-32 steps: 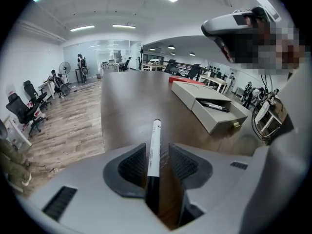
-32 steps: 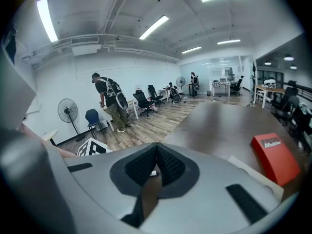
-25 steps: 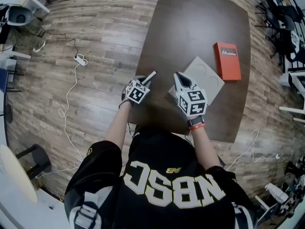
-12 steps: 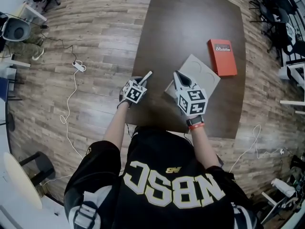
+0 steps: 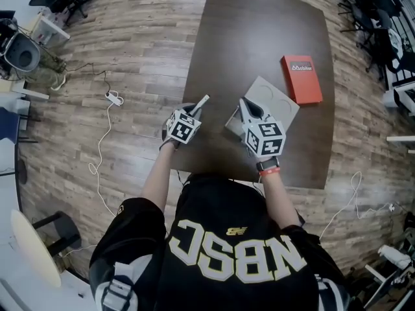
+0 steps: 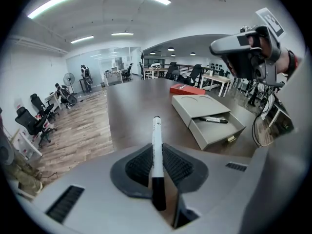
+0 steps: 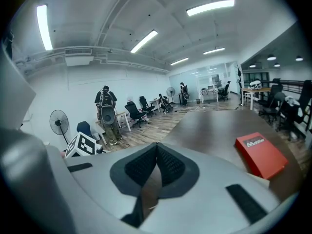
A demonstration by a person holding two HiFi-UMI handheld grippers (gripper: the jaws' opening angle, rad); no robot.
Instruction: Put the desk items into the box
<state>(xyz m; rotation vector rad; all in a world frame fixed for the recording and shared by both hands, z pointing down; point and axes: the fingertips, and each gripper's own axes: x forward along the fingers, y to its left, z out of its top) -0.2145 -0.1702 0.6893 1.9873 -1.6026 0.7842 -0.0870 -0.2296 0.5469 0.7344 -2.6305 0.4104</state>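
Left gripper view, to begin. Shows the left gripper [image 6: 156, 150] with jaws that have just been closing, now clamped on a marker [image 6: 156, 133], white barrel pointing to 12 o'clock, black end toward the camera. Means a pick made and, by judgement, a carry in hand. Needs only a trip to the box [image 6: 204, 112] at 2 o'clock of the marker tip, its drawer [image 6: 217, 130] pulled open and already holding a pen [image 6: 213, 120].

Across the three head views, changes little else. Keeps the marker between the jaws by the table's 9 o'clock edge throughout, with the box at 2 o'clock of it. Puts the right gripper [image 7: 157, 146] above the box's near end, jaws together on nothing. Leaves a red case [image 5: 301, 78] on the table [image 5: 259, 31], at 1 o'clock of the box and apart from it; probably next for packing.

Hidden or unclear:
- open drawer, covered in the head view by the right gripper
- marker's black end, cut off behind the gripper body
- near strip of table, masked by arms and torso, so cannot rule out more items there
- print on the pen, too small to read
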